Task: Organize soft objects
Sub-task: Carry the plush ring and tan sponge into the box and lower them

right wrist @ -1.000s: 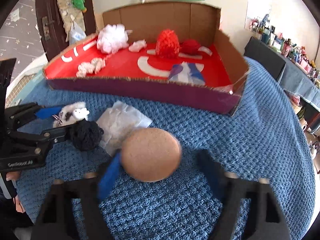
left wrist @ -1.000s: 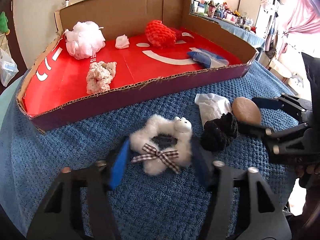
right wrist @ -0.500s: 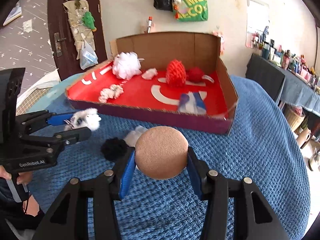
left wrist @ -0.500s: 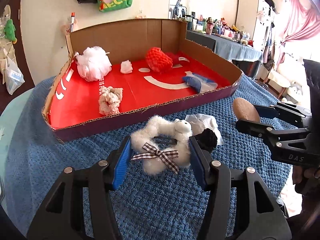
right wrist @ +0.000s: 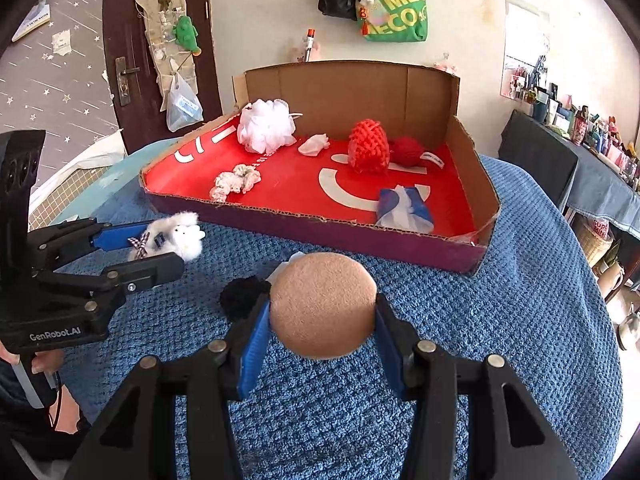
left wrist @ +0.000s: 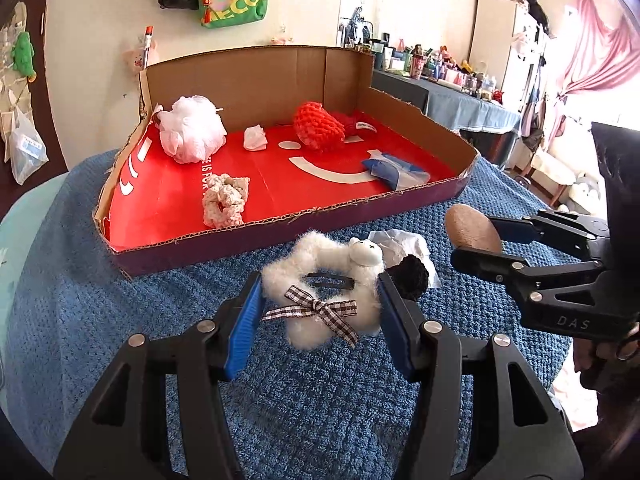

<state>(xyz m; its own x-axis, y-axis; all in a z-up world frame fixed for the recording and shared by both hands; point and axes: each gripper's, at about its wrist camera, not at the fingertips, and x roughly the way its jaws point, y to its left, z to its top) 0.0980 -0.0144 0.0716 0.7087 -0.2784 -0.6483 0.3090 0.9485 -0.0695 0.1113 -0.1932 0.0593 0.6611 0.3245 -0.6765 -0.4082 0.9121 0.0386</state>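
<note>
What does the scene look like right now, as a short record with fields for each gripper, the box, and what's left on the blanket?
left gripper: shut on white fluffy scrunchie
right gripper: shut on tan sponge
cardboard box: holds white mesh pouf, red knit items, cream scrunchie, blue-white cloth
blue blanket: black pompom, white tissue

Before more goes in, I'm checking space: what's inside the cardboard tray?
Inside the cardboard tray: white mesh pouf, tissue wad, cream scrunchie, red knit pieces, blue-white pack. Anything beneath them is covered.

We see our left gripper [left wrist: 320, 312] and right gripper [right wrist: 322, 322] as black frames with silver screws, blue pads, and white "GenRobot.AI" and "DAS" lettering.
</note>
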